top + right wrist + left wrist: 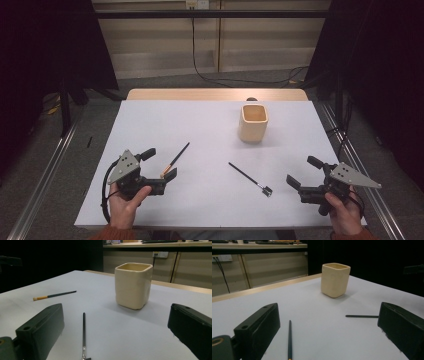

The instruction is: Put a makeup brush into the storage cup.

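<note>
A pale grey table (200, 120) fills the middle of the high view. A cream square ceramic cup (253, 123) stands upright on its far right part, open end up. The person's left gripper (160, 165) sits at the near left, jaws spread wide and holding nothing, straddling the orange-tipped end of a dark makeup brush (178, 156) that angles away towards the cup. The right gripper (302, 172) rests at the near right, jaws also wide apart and empty. A second thin black brush (248, 178) with a small metal-ended tip lies flat between the grippers, just left of the right one, well apart from the cup.
</note>
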`<state>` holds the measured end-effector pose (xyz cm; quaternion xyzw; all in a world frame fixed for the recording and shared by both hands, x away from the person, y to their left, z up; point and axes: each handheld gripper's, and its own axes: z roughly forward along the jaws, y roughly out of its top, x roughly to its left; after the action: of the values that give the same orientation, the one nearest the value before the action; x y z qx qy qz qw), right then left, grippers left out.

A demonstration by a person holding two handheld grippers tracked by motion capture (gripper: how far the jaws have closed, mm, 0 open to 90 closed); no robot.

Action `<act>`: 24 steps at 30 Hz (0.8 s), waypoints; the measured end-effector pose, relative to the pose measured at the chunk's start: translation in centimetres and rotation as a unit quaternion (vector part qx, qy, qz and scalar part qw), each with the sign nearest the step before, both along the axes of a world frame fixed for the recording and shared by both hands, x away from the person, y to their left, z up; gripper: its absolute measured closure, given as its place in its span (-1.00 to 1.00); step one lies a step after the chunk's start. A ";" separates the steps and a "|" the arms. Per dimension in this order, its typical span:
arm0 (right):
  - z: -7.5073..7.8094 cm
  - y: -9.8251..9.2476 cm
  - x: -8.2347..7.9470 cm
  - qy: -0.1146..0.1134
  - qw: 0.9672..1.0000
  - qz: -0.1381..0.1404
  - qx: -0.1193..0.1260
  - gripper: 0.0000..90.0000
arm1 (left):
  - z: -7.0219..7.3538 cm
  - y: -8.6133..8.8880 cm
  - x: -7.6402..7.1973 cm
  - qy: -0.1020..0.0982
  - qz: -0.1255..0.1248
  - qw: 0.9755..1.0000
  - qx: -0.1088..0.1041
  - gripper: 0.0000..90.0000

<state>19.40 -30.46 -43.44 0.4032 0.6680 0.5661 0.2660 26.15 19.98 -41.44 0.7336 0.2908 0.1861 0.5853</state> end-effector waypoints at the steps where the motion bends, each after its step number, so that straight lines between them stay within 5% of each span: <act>1: 0.0 0.0 0.0 0.000 1.000 0.001 0.000 -1.00 | 0.0 0.0 0.0 0.000 0.000 1.000 0.000 -0.89; 24: -0.1 0.0 0.1 0.002 1.000 0.002 -0.001 -1.00 | 0.7 -0.2 3.9 0.019 0.013 1.000 0.008 -0.86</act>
<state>19.49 -30.45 -43.50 0.4024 0.6699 0.5653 0.2642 30.01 19.76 -40.79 0.7376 0.3104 0.1820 0.5714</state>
